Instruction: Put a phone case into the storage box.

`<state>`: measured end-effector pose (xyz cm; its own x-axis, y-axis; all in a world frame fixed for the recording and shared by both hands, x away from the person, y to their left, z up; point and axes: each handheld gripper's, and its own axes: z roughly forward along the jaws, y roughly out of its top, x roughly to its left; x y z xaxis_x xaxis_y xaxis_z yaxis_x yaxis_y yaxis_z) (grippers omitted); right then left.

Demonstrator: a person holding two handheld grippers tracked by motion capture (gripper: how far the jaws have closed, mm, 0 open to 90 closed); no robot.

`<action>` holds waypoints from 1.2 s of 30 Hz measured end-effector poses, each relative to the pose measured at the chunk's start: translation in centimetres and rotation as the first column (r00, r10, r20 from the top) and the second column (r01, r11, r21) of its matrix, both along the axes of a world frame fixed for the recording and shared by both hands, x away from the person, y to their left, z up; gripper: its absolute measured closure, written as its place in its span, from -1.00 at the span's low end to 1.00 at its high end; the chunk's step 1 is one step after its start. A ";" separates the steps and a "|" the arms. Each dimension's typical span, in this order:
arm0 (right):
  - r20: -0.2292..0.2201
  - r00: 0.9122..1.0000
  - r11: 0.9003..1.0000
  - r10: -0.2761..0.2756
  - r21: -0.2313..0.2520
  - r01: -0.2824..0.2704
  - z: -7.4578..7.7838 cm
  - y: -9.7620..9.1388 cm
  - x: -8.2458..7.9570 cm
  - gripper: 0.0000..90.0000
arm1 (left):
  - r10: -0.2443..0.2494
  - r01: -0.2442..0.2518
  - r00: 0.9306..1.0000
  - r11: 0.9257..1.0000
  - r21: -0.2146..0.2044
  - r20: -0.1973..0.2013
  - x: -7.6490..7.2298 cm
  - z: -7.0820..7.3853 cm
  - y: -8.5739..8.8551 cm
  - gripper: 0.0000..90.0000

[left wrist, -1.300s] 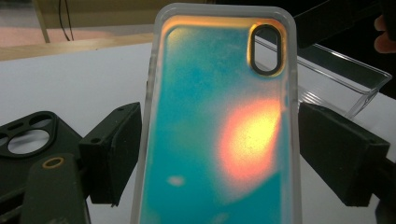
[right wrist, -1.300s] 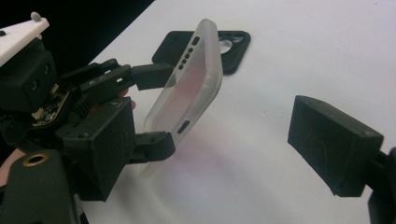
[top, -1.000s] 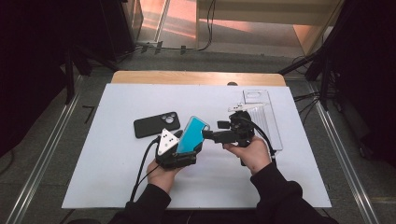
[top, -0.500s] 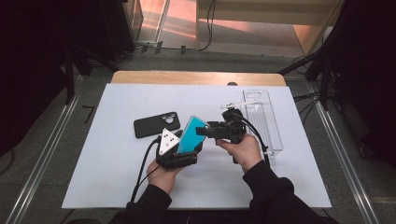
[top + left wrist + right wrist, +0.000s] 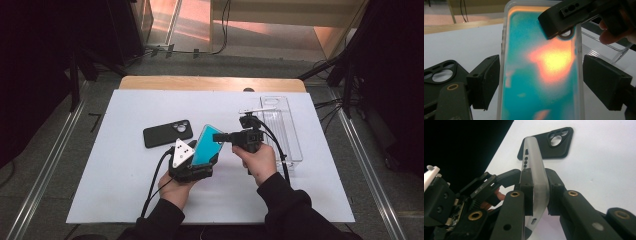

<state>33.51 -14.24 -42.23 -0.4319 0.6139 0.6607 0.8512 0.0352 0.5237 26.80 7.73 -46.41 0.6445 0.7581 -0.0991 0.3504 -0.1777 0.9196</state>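
A teal phone in a frosted clear case (image 5: 206,145) is held tilted above the white mat. My left gripper (image 5: 202,159) grips it across its width, one pad on each long edge (image 5: 541,82). My right gripper (image 5: 218,136) comes in from the right, and its jaws have just been closing. They now pinch the case's rim (image 5: 536,170) near the phone's top corner, by the camera ring (image 5: 565,35). The right gripper (image 5: 539,192) has the frosted edge squeezed between its pads. A black phone case (image 5: 167,133) lies flat on the mat to the left.
A clear plastic tray (image 5: 282,130) stands on the mat behind my right hand. The white mat (image 5: 125,170) covers a wooden table (image 5: 210,83). Cables trail from both grippers toward the front edge. Metal rails and dark floor flank the table.
My right gripper has moved left to the phone's top corner and closed its jaws on the case rim. The left gripper and the phone have stayed in place.
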 end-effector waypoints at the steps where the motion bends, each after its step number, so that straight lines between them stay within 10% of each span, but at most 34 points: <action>1: -0.003 1.000 1.000 0.003 0.001 -0.003 0.0 0.0 0.0 0.71 | -0.002 0.002 1.000 1.000 0.001 0.000 0.0 0.0 0.0 -0.63; 11: 0.010 1.000 1.000 0.008 -0.023 -0.008 0.7 -0.5 -0.2 0.72 | -0.018 0.020 0.992 1.000 0.010 -0.123 0.6 1.0 -0.1 -0.89; 21: 0.125 0.992 0.992 0.004 -0.123 0.012 1.8 -1.5 -0.5 0.71 | -0.104 0.116 0.977 0.992 0.056 -0.188 0.3 2.8 -0.2 -0.89; 31: 0.185 0.981 0.988 0.060 -0.153 -0.031 2.4 -2.3 -0.9 0.71 | -0.213 0.244 0.930 0.967 0.070 -0.299 1.3 4.1 0.6 -0.49; 32: 0.190 0.979 0.986 0.073 -0.162 -0.042 2.5 -2.5 -1.0 0.71 | -0.235 0.270 0.916 0.961 0.067 -0.324 1.6 4.3 0.8 -0.49; 36: 0.220 0.970 0.982 0.106 -0.178 -0.067 2.7 -2.8 -1.1 0.71 | -0.269 0.305 0.904 0.950 0.062 -0.333 1.9 4.4 1.1 -0.46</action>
<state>32.41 -17.02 -39.58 -0.6150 0.6615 0.4292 0.7000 0.2073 0.6834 28.66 8.84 -41.97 0.7844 0.5629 -0.2605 0.5379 -0.4082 0.7376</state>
